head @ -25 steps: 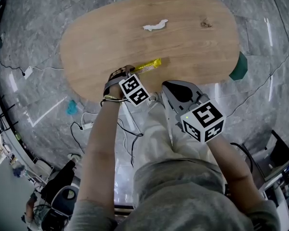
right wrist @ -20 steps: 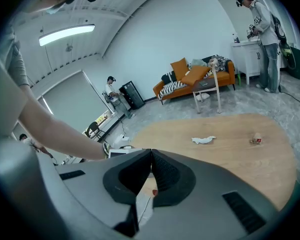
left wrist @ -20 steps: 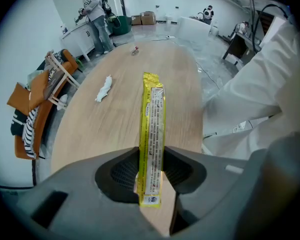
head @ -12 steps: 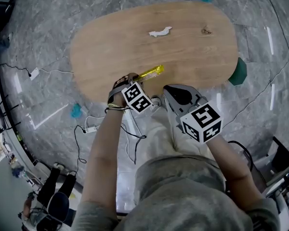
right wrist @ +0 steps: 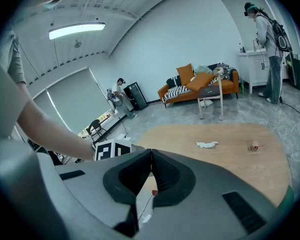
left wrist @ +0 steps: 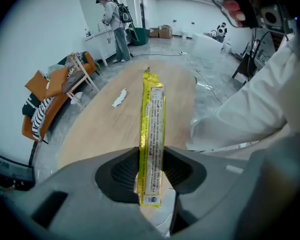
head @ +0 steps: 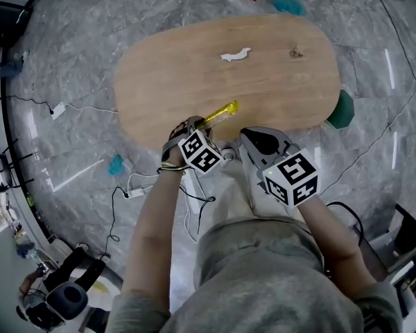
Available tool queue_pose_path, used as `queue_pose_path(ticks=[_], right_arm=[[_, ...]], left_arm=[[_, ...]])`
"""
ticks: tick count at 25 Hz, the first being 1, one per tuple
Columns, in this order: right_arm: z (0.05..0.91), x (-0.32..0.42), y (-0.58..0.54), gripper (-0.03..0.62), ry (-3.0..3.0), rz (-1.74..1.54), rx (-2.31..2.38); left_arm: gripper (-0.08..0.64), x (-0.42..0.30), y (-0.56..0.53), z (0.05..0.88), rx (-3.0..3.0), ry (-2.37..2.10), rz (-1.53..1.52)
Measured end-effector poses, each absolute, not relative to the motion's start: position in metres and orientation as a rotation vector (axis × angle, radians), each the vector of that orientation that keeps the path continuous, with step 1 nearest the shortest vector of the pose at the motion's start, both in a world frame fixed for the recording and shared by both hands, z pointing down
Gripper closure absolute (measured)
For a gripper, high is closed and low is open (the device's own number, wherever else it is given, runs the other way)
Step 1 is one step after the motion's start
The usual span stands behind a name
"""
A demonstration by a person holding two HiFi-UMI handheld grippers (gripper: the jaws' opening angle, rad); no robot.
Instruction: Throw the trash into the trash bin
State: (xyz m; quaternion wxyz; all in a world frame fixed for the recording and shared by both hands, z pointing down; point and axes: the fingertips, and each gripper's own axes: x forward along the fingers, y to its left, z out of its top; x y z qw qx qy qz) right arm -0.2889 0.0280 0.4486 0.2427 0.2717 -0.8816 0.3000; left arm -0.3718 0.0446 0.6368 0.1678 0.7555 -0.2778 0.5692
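Yellow wrapper [left wrist: 152, 129]: a long flat strip, clamped near its printed end between the pads of my left tongs [left wrist: 151, 170]. The rest of it sticks straight out past the tips. From the head view it lies over the near edge of the counter [head: 180, 82] and looks to be off the wood.

Left tongs: gripping the wrapper and pointing steeply down.

Right tongs [right wrist: 150, 159]: jaws pressed together with nothing between them. They sit just beside the left tongs at the counter's near edge.

Also on the counter:
- A white crumpled scrap [head: 234, 54] toward the far side.
- A small brown bit [head: 296, 52] nearer the right end, well apart from the scrap.
- Both lie well apart from the wrapper.

A dark green thing [head: 341, 109] sits on the grey floor [head: 69, 61] just beside the counter's right end; I cannot tell what it is. White cables [head: 90, 108] trail across the floor to the left.
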Motion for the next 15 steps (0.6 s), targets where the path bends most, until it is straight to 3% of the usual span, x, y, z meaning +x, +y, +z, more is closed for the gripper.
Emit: queue_pose_path(ticks=[15], right_arm=[[0.420,-0.294,0.048,0.583,-2.433,0.732,0.768]], left_arm=[[0.416,-0.372,0.061,0.584,2.211,-0.910,1.453]])
